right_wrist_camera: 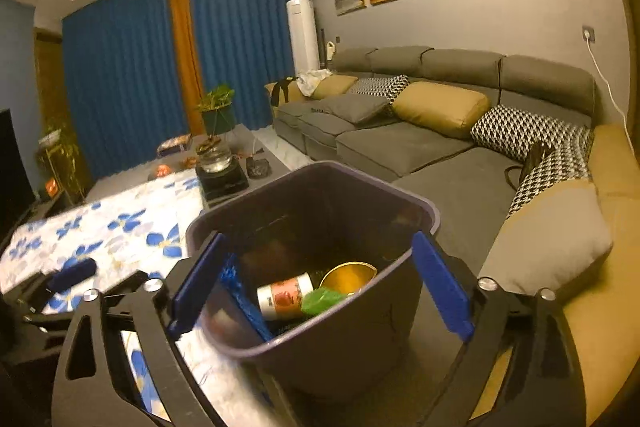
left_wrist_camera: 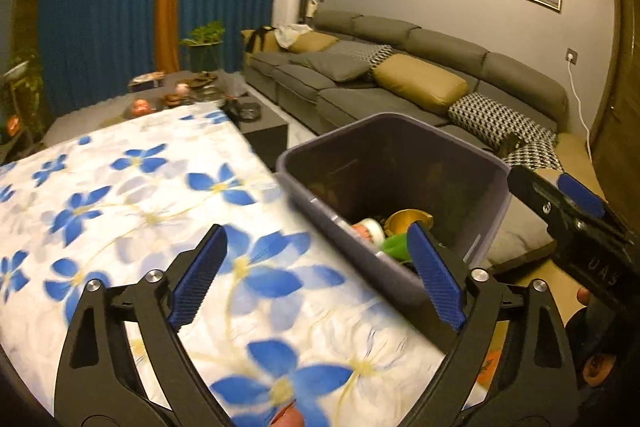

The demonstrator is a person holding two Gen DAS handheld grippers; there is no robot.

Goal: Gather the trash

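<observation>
I am steering two handheld grippers in a living room, collecting trash into a dark grey bin (right_wrist_camera: 312, 267) that stands beside a table covered with a white cloth printed with blue flowers (left_wrist_camera: 140, 195). My right gripper (right_wrist_camera: 320, 283) hangs directly over the bin's mouth with its blue pads spread wide on either side of the rim and nothing between them; it is released and empty. Down inside the bin I see a small white bottle with a red label (right_wrist_camera: 284, 295) lying on its side, a crumpled green wrapper (right_wrist_camera: 322, 301) touching it, a gold-coloured bowl-shaped piece (right_wrist_camera: 348, 277) just behind, and something blue and shredded (right_wrist_camera: 240, 291) against the near wall. My left gripper (left_wrist_camera: 316, 279) hovers over the table edge next to the bin, also fully released and holding nothing; its right pad overlaps the bin's near rim in the left wrist view. Since both claws are empty and the trash I can see lies in the bin, I judge the drop is done and the next job is finding more litter. To do that well, I would lift the right gripper straight up before swinging away, so a pad does not catch the rim and tip the bin, and keep the left one apart from the rim too. The cloth I can see holds no loose trash; the far low table (right_wrist_camera: 224, 171) is cluttered, but I cannot tell what there is rubbish.
</observation>
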